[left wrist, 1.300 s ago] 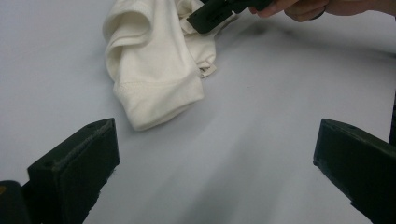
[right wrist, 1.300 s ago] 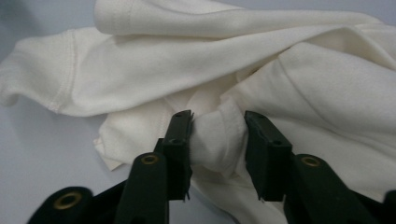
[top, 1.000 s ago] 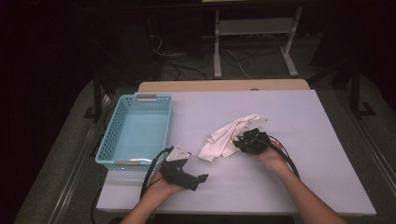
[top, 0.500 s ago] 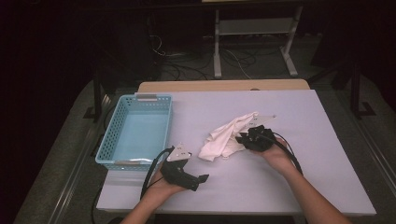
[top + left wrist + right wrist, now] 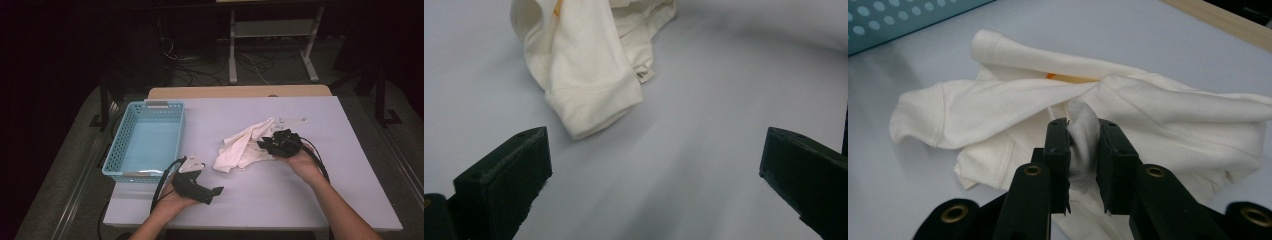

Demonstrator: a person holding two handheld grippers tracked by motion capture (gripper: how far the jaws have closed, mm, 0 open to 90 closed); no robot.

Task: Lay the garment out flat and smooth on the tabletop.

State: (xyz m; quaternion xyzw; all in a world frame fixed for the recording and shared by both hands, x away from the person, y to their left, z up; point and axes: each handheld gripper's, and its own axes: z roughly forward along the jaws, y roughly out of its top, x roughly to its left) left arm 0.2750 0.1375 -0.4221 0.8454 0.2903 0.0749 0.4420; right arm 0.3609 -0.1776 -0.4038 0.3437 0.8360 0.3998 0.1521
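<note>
While cream garment [image 5: 245, 147] lies crumpled mid-table right of blue basket [image 5: 145, 140]: likely light, limp, drapes when lifted. Right gripper [image 5: 1083, 145] clenched on bunched fold. Left gripper [image 5: 654, 165] released, empty, near hemmed sleeve end, good second hold.

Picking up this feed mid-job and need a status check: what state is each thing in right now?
Garment: crumpled on the table, one fold pinched.
Right gripper: shut on the garment.
Left gripper: open, nothing between its jaws, short of the garment's hem.
Basket: upright, empty.
Table: bare apart from the garment and basket.
</note>
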